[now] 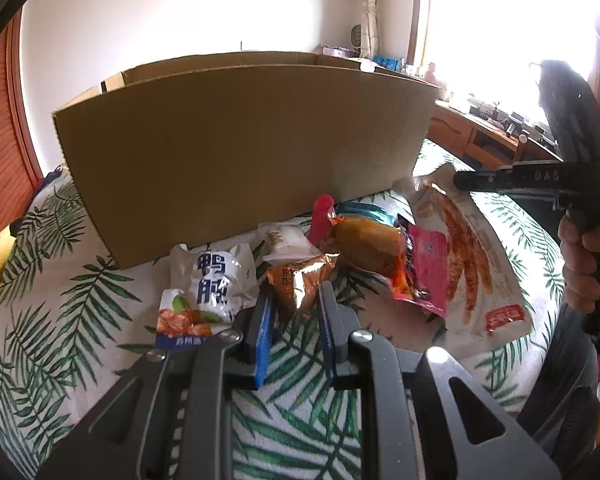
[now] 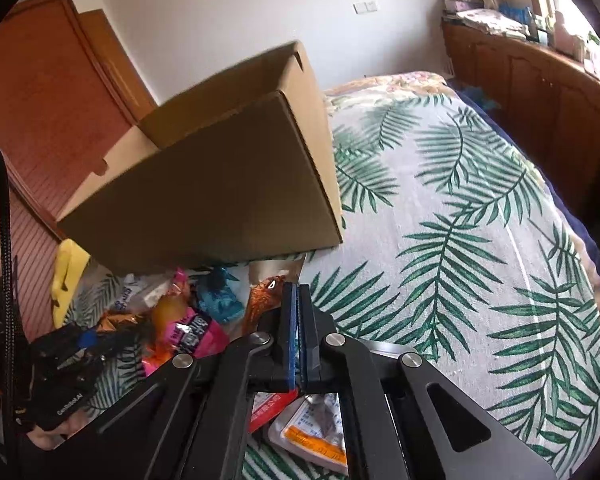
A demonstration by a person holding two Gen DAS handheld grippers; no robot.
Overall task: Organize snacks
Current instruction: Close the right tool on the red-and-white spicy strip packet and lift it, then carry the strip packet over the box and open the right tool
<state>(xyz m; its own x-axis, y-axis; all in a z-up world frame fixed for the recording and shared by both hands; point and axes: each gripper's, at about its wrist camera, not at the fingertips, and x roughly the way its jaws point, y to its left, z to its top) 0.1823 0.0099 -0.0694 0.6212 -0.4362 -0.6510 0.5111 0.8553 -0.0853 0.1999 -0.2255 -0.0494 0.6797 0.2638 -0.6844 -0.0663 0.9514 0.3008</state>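
Two hand-held tools work at a heap of snack packets on a bed, in front of an open cardboard box.

The snacks lie on the palm-leaf bedspread (image 2: 460, 220), against the near wall of the cardboard box (image 1: 240, 140), which stands on the bed with its top open. The left tool (image 1: 296, 296) is clamped on a copper foil packet (image 1: 300, 276) at the front of the heap, its blue pads a narrow gap apart. Just left of it lies a white pouch (image 1: 216, 280) with blue characters; to the right lie a pink packet (image 1: 430, 268) and a large clear bag (image 1: 468, 248) of orange strips. The right tool (image 2: 299, 286), held by a hand (image 1: 580, 256), has its pads pressed together at that bag's top edge; I cannot tell whether the film is pinched.
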